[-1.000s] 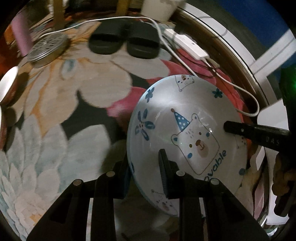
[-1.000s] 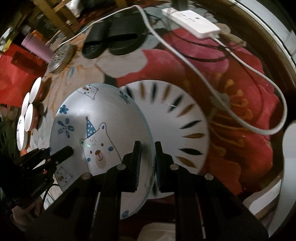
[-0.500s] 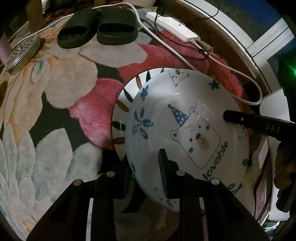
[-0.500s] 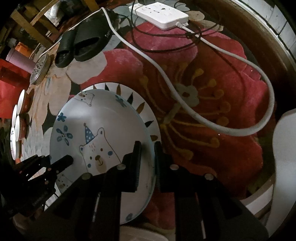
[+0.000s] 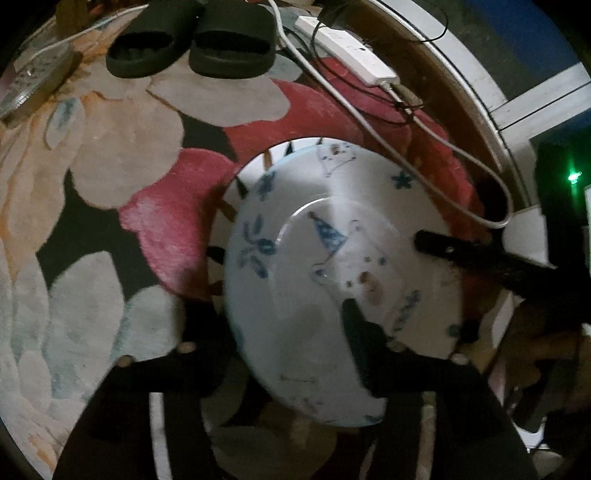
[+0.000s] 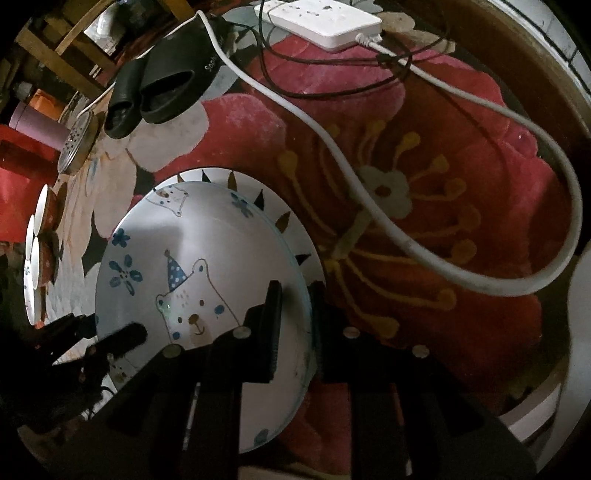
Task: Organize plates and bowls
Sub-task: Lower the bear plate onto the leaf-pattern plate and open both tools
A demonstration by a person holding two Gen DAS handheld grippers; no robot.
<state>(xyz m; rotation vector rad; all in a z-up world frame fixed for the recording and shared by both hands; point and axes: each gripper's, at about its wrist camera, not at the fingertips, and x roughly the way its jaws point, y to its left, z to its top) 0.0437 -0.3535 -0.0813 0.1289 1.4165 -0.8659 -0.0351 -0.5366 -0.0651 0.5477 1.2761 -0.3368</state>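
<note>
Right hand-held gripper: nearly closed, pinching the near right rim of the bear plate, one finger inside and one outside.
Left hand-held gripper: one finger lies over the plate's near left rim; the other is under it, mostly hidden in a blurred view, so the grip reads as closed on the rim.
Bear plate: tilted, carried by both grippers, directly over the striped plate.
Striped plate: flat on the floral rug; only its far and right edge shows.
Step in hand: stacking the bear plate onto the striped one, probably close to touchdown.
Next move: level the plate, centre it, lower gently, then open both grippers together.
Far left: small bowls in a row.
Far: slippers, power strip, its white cable running right.
</note>
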